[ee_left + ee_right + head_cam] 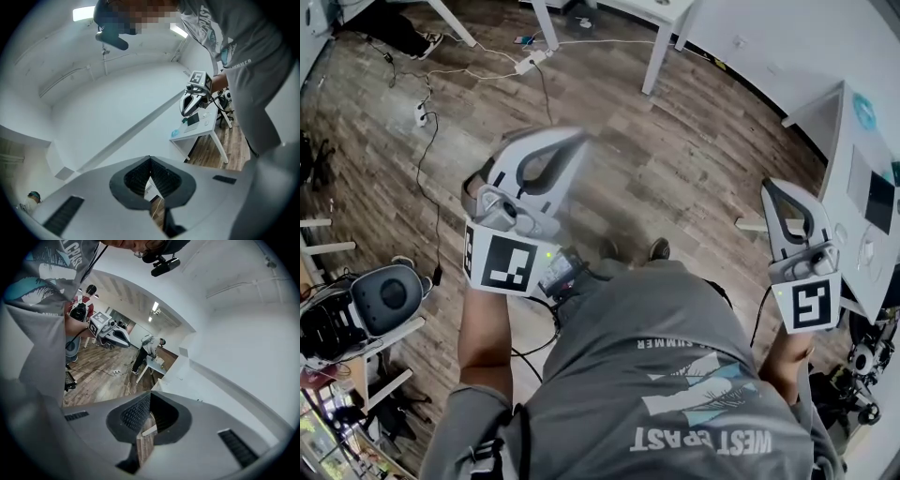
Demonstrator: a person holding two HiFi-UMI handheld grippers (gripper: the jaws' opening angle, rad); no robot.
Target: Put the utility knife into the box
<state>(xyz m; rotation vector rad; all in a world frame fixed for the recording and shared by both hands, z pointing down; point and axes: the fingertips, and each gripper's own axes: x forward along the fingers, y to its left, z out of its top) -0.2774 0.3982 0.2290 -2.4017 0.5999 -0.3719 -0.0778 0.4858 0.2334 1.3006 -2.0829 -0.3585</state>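
No utility knife and no box can be made out in any view. In the head view my left gripper (579,139) is held up over the wood floor, its jaws together with nothing between them. My right gripper (769,186) is raised beside the white table (855,141), also shut and empty. In the left gripper view the left gripper (150,159) points at a white wall, with the right gripper (193,98) in the distance. In the right gripper view the right gripper (149,395) points across the room, and the left gripper (112,333) shows beyond it.
The white table carries a dark flat pad (874,199) and a teal item (864,111). Cables and a power strip (420,112) lie on the floor. White table legs (656,56) stand at the back. Another person (147,350) stands by a far table.
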